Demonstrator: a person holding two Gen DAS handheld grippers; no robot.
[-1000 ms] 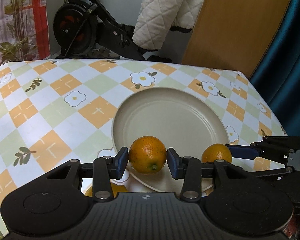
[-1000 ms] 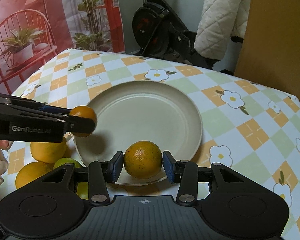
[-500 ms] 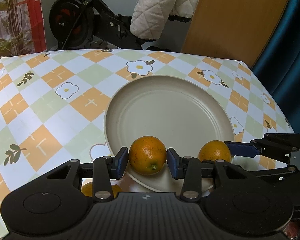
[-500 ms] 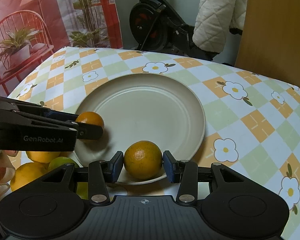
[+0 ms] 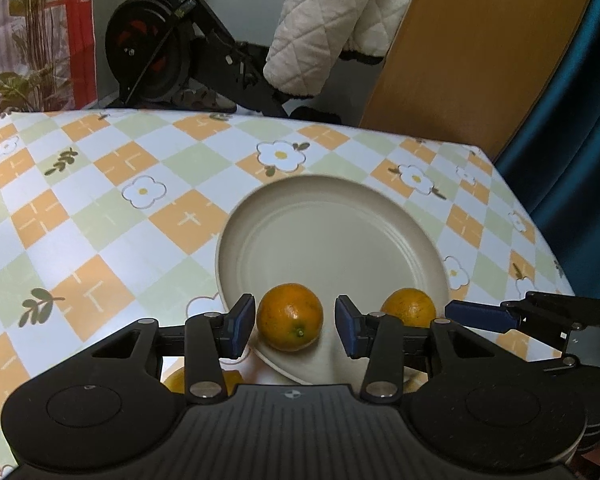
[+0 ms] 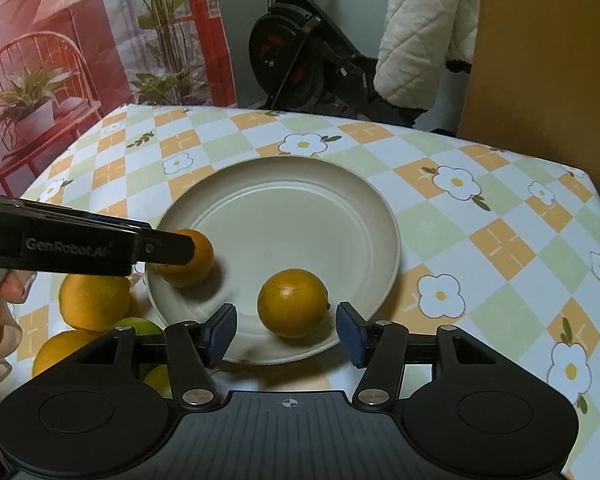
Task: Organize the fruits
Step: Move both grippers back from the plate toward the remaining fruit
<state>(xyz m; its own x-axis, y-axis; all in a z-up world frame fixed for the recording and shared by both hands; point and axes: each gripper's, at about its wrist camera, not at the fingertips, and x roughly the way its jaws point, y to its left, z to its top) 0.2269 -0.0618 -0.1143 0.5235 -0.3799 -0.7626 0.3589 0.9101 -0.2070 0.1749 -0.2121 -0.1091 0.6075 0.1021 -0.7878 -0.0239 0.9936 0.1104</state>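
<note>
A beige plate (image 5: 340, 232) lies on the checked tablecloth; it also shows in the right wrist view (image 6: 300, 200). Two oranges rest on its near part. My left gripper (image 5: 296, 326) is open, its blue pads standing clear on both sides of one orange (image 5: 290, 316); that orange shows at the plate's left in the right wrist view (image 6: 194, 258). My right gripper (image 6: 286, 330) is open around the other orange (image 6: 292, 302), which the left wrist view shows at the right (image 5: 408, 306).
Several loose yellow-orange fruits (image 6: 94, 300) and a green one (image 6: 138, 326) lie on the table left of the plate. A hand (image 6: 4, 300) shows at the left edge. An exercise bike (image 6: 300, 60) and a wooden board (image 5: 480, 52) stand behind the table.
Both grippers carried their oranges forward over the plate, then opened. Each orange now rests on the plate with gaps to the pads.
</note>
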